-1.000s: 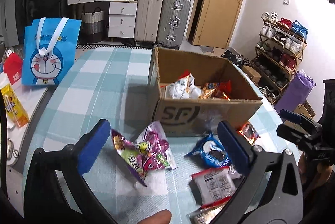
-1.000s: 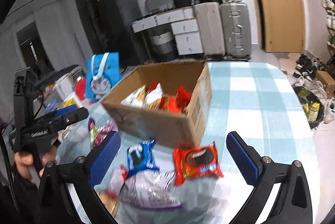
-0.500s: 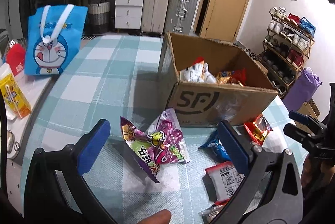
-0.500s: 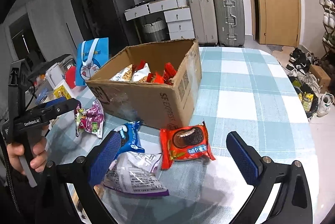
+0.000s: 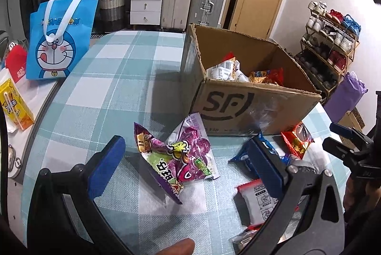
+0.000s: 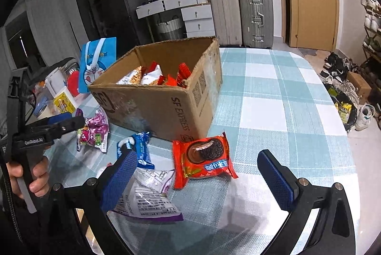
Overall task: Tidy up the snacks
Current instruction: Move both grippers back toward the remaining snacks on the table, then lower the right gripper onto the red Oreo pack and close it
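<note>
An open cardboard box (image 5: 252,102) (image 6: 166,107) holding several snack packets stands on the checked tablecloth. In front of it lie loose snacks: a purple candy bag (image 5: 176,155) (image 6: 94,130), a blue cookie packet (image 5: 245,156) (image 6: 140,147), a red cookie packet (image 6: 202,158) (image 5: 297,139) and a white packet with purple trim (image 6: 142,197). My left gripper (image 5: 185,162) is open, its fingers either side of the purple bag and above it. My right gripper (image 6: 200,181) is open, just short of the red cookie packet. Nothing is held.
A blue cartoon tote bag (image 5: 59,38) (image 6: 96,62), a yellow drink carton (image 5: 14,107) and a red item (image 5: 15,63) sit left of the table. Suitcases (image 6: 243,14), drawers and a door line the back wall. A shoe rack (image 5: 331,45) stands right.
Both grippers have come lower and nearer to the loose snacks. The purple bag now lies between the left fingers, and the red cookie packet has drawn closer to the right fingers. Both stayed open.
</note>
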{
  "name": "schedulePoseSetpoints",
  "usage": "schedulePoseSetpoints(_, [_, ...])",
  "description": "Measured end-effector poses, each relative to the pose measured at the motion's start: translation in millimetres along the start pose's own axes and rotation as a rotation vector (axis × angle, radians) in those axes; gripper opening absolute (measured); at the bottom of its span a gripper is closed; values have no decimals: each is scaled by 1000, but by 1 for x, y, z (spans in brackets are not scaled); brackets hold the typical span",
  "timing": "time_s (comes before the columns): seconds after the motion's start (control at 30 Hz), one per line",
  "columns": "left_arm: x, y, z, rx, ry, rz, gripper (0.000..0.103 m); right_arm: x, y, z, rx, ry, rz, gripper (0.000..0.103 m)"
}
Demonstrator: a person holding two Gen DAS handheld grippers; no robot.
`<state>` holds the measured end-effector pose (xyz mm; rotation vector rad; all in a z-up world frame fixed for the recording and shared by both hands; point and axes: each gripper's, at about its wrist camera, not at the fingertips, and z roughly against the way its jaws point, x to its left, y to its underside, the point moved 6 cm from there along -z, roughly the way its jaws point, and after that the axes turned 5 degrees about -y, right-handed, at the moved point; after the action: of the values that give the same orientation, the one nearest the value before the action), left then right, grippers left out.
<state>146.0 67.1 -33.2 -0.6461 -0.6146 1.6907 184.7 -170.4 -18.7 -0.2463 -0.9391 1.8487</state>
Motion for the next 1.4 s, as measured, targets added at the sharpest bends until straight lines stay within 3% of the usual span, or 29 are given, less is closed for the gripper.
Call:
schedulePoseSetpoints(0.9, [10,19,-42,98,-43,36,102,-35,4,-32,86,24,-89,102])
schedulePoseSetpoints(1.33, [13,24,-55,127,-45,33,102,-21,15,-54,139,39,0,101])
schedulePoseSetpoints(1.4, [14,25,-55,129,-44,34,102,-18,17,-57,146,37,17,95])
